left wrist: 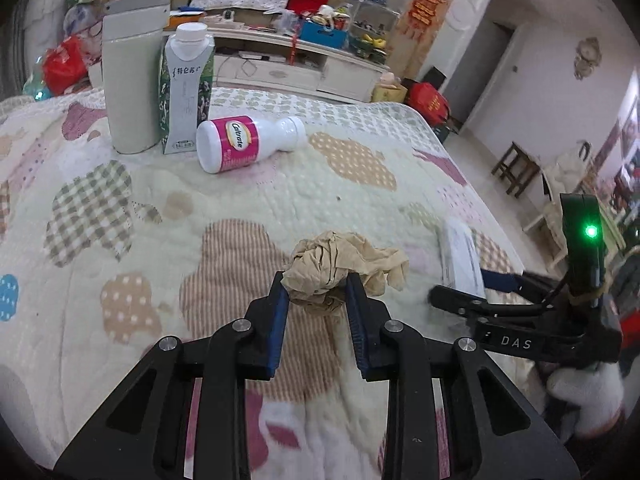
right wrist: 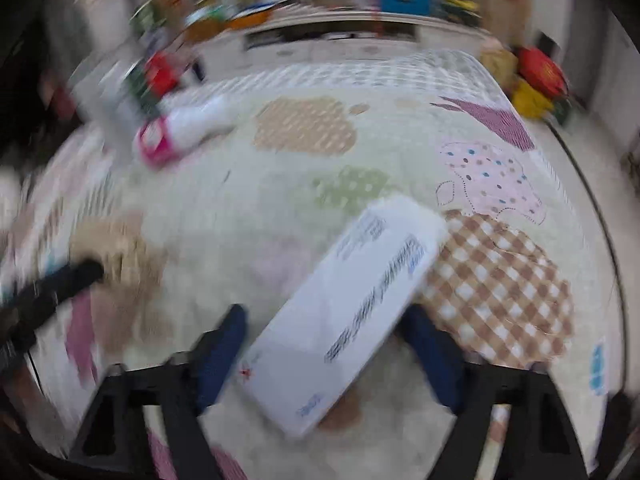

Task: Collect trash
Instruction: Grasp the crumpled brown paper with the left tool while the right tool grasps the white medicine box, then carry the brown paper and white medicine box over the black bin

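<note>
left tongs (left wrist: 316,286): clamping the crumpled tan paper wad (left wrist: 340,264) between the blue pads, jaws narrow, both pads pressing into it; most of the wad is bulging out past the tips and to the right.
wad position: sitting at the tip end of the left tongs, over the striped patch of the quilted bedspread (left wrist: 280,184); can't tell whether it is resting on the cover or lifted off.
right tongs (right wrist: 324,320): jaws standing mid-wide, straddling the white flat box (right wrist: 344,312); a gap is showing on both sides between pads and box, so no grip.
box position: lying flat on the bedspread, skewed diagonally, near end between the right pads, far end reaching out past the tips onto the brown check patch. The right-wrist view is motion-blurred.
tongs relative: right tongs are sitting right of the left tongs, close by, green light on its body.
other items: white Caltrate bottle (left wrist: 248,142) lying on its side far up the bed, just beside an upright carton (left wrist: 186,92) and a tall pale cylinder container (left wrist: 132,80); all well apart from both tongs.
</note>
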The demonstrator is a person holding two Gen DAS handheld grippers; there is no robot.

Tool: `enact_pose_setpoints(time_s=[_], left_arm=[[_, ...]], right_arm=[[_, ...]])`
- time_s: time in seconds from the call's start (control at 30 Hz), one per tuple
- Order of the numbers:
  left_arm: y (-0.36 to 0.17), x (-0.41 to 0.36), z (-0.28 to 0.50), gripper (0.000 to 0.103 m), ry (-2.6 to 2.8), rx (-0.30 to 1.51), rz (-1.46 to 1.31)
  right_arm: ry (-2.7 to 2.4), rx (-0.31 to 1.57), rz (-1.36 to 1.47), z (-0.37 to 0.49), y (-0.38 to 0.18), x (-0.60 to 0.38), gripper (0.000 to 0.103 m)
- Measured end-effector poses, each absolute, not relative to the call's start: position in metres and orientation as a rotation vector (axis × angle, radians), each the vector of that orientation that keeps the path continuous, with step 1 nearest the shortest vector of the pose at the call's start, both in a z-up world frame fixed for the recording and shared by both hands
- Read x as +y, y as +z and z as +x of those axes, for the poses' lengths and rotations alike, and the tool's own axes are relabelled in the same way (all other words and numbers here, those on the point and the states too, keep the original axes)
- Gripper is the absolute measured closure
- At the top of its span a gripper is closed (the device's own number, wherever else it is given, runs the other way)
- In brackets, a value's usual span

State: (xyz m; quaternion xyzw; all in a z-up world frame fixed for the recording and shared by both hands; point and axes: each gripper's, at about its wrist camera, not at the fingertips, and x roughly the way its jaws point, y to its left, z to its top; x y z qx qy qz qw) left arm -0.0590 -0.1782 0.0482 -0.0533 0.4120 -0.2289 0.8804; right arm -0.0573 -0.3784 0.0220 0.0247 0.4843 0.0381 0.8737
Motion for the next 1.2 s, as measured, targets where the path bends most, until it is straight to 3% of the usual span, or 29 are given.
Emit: enact_pose_setpoints(time_s=[0.03, 0.17, 0.3, 0.4, 0.47, 0.5, 1.2], left_arm=[[0.048, -0.179, -0.065, 0.077, -0.483, 0.854, -0.098], [0.046, -0.187, -0.079, 0.077, -0.520, 0.867, -0.081], [0.047, -0.196, -0.084, 0.077, -0.531, 0.877, -0.076], [0.047, -0.202, -0.088, 0.077, -0.533, 0.890, -0.074], [0.048, -0.204, -0.089, 0.077, -0.532, 0.894, -0.070], [0.048, -0.206, -0.091, 0.077, -0.534, 0.896, -0.068], [0.074, -0.316, -0.144, 0.077, -0.723, 0.848, 0.059]], right_arm=[[0.082, 1.026, 0.021, -0.065, 0.022, -0.381, 0.043], [0.071, 1.052, 0.050, -0.087, 0.025, -0.403, 0.044], [0.060, 1.013, 0.181, -0.089, 0.028, -0.415, 0.023], [0.088, 0.971, 0.172, -0.078, 0.028, -0.406, 0.023], [0.106, 0.978, 0.116, -0.067, 0.022, -0.394, 0.040], [0.089, 0.964, 0.073, -0.067, 0.022, -0.390, 0.059], [-0.042, 0.780, 0.210, -0.223, 0.076, -0.489, 0.060]])
